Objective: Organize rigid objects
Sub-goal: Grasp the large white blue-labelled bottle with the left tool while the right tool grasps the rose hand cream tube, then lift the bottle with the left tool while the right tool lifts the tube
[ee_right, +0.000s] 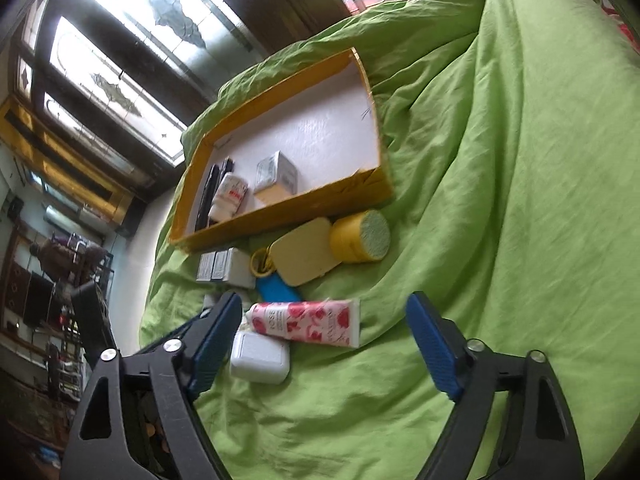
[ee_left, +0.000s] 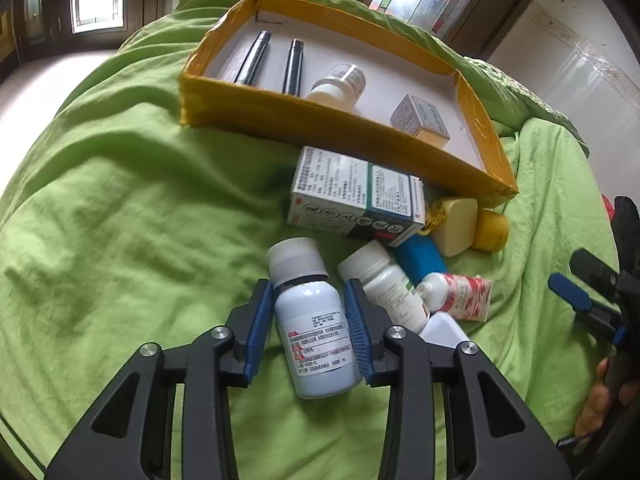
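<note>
On the bed: green crumpled quilt (ee_left: 120,200) serves as the work surface; soft and uneven, so items lie tilted.
Left gripper (ee_left: 309,312): blue pads sit against both sides of a pale-blue plastic medicine bottle with white cap (ee_left: 316,320); clenched on its body below the neck, a hold that keeps the cap free and the label facing up.
Bottle position: at the near edge of the loose pile, just beside a white labelled pill bottle (ee_left: 384,284); whether it rests on the quilt or is lifted cannot be told.
Right gripper (ee_right: 320,336): jaws spread wide, holding nothing; it hangs over a rose-printed tube (ee_right: 308,320) and a white rounded plastic case (ee_right: 260,358), judged to be waiting or lining up.
Destination: yellow-taped cardboard tray with white floor (ee_left: 280,112), beyond the pile; already holds two dark pens (ee_left: 256,58), a white bottle (ee_left: 338,86) and a small grey box (ee_left: 420,120), laid side by side.
Unsorted: printed medicine carton (ee_left: 352,196), cream soap-shaped block (ee_left: 456,224), yellow round jar (ee_left: 490,230), blue object (ee_left: 420,258).
Progress: judged under halfway.
</note>
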The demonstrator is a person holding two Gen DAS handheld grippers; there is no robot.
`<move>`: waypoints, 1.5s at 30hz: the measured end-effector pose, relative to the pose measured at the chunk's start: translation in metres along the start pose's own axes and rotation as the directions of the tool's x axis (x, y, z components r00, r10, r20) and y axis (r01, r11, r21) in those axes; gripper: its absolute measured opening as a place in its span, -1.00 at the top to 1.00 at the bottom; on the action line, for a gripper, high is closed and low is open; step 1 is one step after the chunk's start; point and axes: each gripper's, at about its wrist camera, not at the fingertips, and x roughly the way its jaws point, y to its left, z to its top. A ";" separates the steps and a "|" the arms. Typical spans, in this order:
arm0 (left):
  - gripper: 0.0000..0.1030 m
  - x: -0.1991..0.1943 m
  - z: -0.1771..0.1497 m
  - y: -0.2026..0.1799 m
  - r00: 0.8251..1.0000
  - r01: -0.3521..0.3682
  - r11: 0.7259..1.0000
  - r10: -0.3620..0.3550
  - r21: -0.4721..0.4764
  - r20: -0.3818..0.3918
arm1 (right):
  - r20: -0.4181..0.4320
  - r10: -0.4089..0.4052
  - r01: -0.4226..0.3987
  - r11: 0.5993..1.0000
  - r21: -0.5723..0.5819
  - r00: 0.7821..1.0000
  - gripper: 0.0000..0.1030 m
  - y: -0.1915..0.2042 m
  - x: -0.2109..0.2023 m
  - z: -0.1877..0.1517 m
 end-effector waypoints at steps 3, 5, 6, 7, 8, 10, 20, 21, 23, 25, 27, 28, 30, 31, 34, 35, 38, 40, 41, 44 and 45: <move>0.33 -0.009 -0.008 0.001 1.000 -0.004 1.000 0.004 0.021 -0.007 | -0.002 0.010 -0.010 1.000 0.005 1.000 -0.38 -0.002 -0.002 0.004; 0.33 -0.012 -0.014 0.000 1.000 -0.002 0.999 0.002 0.040 -0.006 | -0.022 0.005 -0.006 1.000 -0.029 1.000 -0.38 0.003 0.002 0.005; 0.33 -0.012 -0.014 -0.001 1.000 -0.003 0.999 0.003 0.049 -0.005 | -0.045 -0.004 0.001 0.997 -0.073 0.999 -0.38 0.009 0.006 0.004; 0.33 -0.011 -0.014 -0.003 1.000 -0.008 0.998 0.008 0.059 -0.006 | -0.076 -0.025 0.015 0.991 -0.132 0.997 -0.38 0.016 0.011 0.003; 0.33 -0.009 -0.014 -0.004 1.000 -0.013 0.998 0.013 0.066 -0.006 | -0.112 -0.068 0.042 0.975 -0.220 0.991 -0.38 0.028 0.018 -0.001; 0.33 -0.006 -0.014 -0.005 1.000 -0.015 0.997 0.015 0.071 -0.007 | -0.146 -0.160 0.100 0.932 -0.349 0.976 -0.38 0.043 0.030 -0.011; 0.32 0.006 -0.014 -0.008 0.999 -0.017 0.997 0.019 0.072 -0.026 | -0.201 -0.327 0.124 0.751 -0.648 0.923 -0.16 0.082 0.086 -0.024; 0.32 0.006 -0.014 -0.008 1.000 -0.016 0.997 0.018 0.071 -0.025 | -0.203 -0.324 0.114 0.740 -0.663 0.924 0.00 0.085 0.090 -0.025; 0.32 0.005 -0.015 -0.007 1.000 -0.012 0.998 0.014 0.067 -0.024 | -0.217 -0.322 0.100 0.737 -0.669 0.921 0.20 0.089 0.098 -0.025; 0.32 0.005 -0.014 -0.007 1.000 -0.011 0.998 0.012 0.064 -0.022 | -0.224 -0.299 0.090 0.761 -0.643 0.928 0.28 0.088 0.098 -0.023; 0.32 0.004 -0.014 -0.006 1.000 -0.011 0.998 0.013 0.063 -0.018 | -0.242 -0.262 0.068 0.798 -0.599 0.934 0.49 0.084 0.094 -0.022; 0.32 0.003 -0.014 -0.007 1.000 -0.013 0.998 0.014 0.063 -0.013 | -0.267 -0.222 0.042 0.836 -0.547 0.938 0.68 0.079 0.091 -0.019; 0.32 0.001 -0.015 -0.005 1.000 -0.017 0.998 0.017 0.060 -0.002 | -0.299 -0.166 0.019 0.898 -0.440 0.940 0.86 0.065 0.086 -0.016; 0.32 0.000 -0.014 -0.004 1.000 -0.019 0.998 0.019 0.056 0.003 | -0.316 -0.148 0.011 0.918 -0.397 0.937 0.86 0.057 0.085 -0.015; 0.32 0.000 -0.014 -0.002 1.000 -0.017 0.999 0.017 0.047 -0.001 | -0.345 -0.114 -0.009 0.942 -0.337 0.932 0.86 0.047 0.088 -0.017; 0.32 0.000 -0.014 -0.002 1.000 -0.019 0.999 0.020 0.049 -0.001 | -0.337 -0.105 -0.010 0.947 -0.322 0.936 0.85 0.046 0.087 -0.014; 0.32 0.001 -0.014 -0.005 1.000 -0.028 0.998 0.028 0.062 -0.001 | -0.306 -0.070 -0.023 0.957 -0.289 0.949 0.39 0.045 0.081 -0.006; 0.32 0.003 -0.014 -0.006 1.000 -0.030 0.997 0.030 0.069 -0.003 | -0.287 -0.083 -0.009 0.952 -0.305 0.954 0.03 0.049 0.078 -0.003; 0.32 0.003 -0.015 -0.006 0.999 -0.032 0.997 0.033 0.072 -0.005 | -0.284 -0.085 -0.011 0.948 -0.319 0.955 0.03 0.052 0.079 -0.004; 0.32 0.003 -0.015 -0.006 0.999 -0.032 0.997 0.033 0.074 -0.005 | -0.294 -0.105 -0.009 0.932 -0.362 0.950 0.13 0.062 0.090 -0.005; 0.32 0.003 -0.015 -0.006 1.000 -0.030 0.997 0.030 0.074 -0.005 | -0.294 -0.113 -0.005 0.928 -0.372 0.949 0.34 0.063 0.093 -0.006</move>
